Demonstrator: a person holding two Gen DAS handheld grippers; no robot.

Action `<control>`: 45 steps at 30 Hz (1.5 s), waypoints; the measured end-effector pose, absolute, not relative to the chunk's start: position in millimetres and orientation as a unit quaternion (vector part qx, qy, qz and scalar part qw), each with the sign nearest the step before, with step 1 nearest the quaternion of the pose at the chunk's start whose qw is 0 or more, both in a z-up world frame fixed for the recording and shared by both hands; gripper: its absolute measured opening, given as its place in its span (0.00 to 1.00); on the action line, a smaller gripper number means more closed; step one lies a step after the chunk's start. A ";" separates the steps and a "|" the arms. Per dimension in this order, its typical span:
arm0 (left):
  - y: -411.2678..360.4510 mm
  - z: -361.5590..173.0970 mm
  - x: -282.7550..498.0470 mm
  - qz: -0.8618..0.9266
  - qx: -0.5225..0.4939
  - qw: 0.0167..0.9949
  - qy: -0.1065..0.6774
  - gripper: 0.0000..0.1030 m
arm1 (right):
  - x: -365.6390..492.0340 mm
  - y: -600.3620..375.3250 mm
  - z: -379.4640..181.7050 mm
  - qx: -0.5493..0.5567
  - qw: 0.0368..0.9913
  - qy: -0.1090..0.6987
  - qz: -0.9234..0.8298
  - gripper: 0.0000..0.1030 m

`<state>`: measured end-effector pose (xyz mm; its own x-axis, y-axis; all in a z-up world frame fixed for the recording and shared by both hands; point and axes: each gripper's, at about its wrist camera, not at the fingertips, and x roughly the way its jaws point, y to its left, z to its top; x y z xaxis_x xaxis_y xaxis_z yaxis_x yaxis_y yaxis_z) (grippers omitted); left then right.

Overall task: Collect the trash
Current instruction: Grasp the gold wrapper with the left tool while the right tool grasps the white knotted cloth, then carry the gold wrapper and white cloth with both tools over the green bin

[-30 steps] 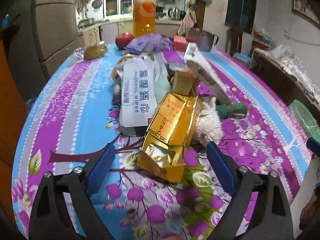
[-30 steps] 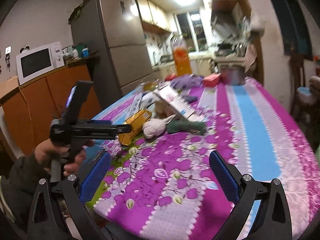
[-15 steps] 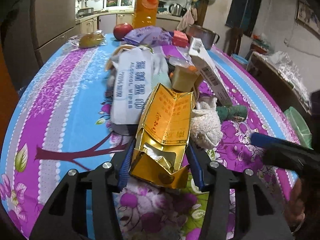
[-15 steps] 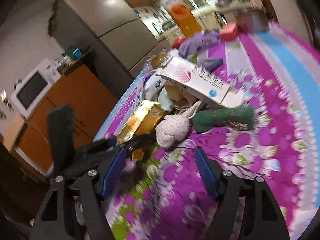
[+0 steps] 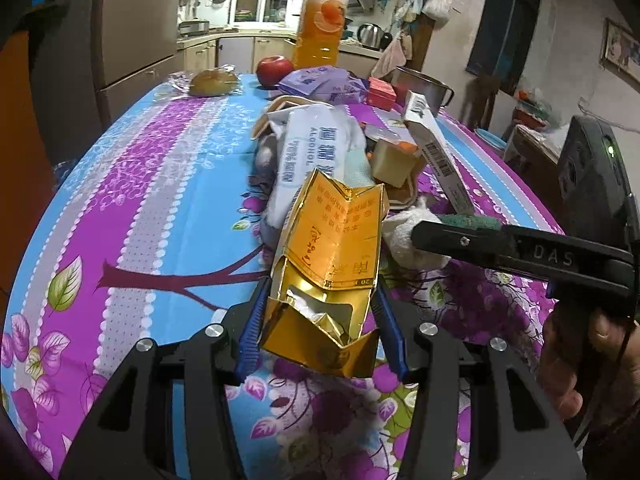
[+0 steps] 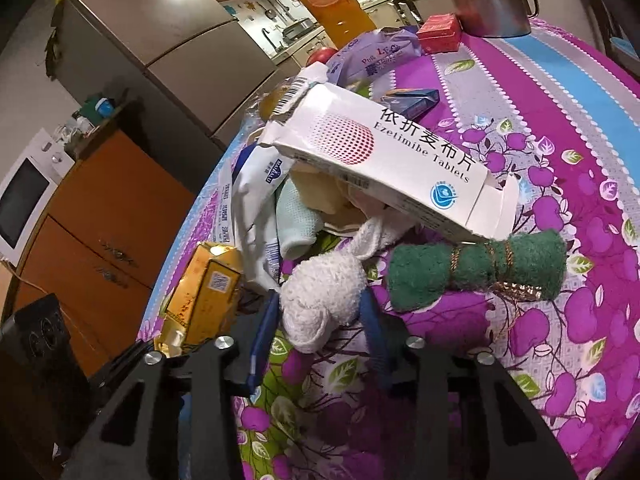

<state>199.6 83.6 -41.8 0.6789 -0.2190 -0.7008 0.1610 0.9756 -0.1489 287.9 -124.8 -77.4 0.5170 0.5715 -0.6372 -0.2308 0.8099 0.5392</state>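
Between left gripper (image 5: 320,330) pads: gold carton (image 5: 332,264), lengthwise, torn end nearest.

Glossy gold foil carton (image 5: 336,248); fluffy white cloth (image 6: 320,300) — matt white cardboard box (image 6: 384,160).

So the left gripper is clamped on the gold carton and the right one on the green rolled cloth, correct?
Not quite. The right gripper is closing around the white cloth bundle, as the right wrist view shows; the green rolled cloth lies beside it. The left gripper does clamp the gold carton.
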 end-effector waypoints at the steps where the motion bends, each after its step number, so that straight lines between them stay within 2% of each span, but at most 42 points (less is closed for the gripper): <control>1: 86.4 -41.6 198.4 -0.098 -0.040 0.917 0.384 0.47 | 287.2 -125.0 -77.2 0.195 0.849 0.428 0.238 0.38; 7: 103.9 -33.9 188.9 -0.064 -0.065 0.927 0.363 0.47 | 252.8 -123.8 -62.2 0.156 0.873 0.390 0.248 0.34; 17: 83.3 10.7 144.5 -0.024 -0.060 0.958 0.280 0.47 | 141.3 -113.7 7.0 -0.045 0.970 0.182 0.153 0.34; 21: 67.5 28.6 131.8 -0.016 -0.053 0.967 0.249 0.47 | 120.6 -122.5 21.4 -0.078 0.980 0.141 0.118 0.34; 34: 35.0 41.1 123.1 -0.030 -0.033 0.972 0.230 0.47 | 93.2 -166.0 46.5 -0.057 0.985 0.132 0.100 0.34; 45: -34.9 48.2 134.5 -0.089 -0.008 0.968 0.233 0.47 | 90.5 -237.3 60.2 -0.033 0.987 0.148 0.056 0.34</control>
<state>134.5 -34.9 48.2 0.8754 -0.1754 -0.4504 0.1682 0.9841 -0.0564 90.5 -237.3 60.2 0.9500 0.1019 -0.2951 -0.1211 0.9915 -0.0478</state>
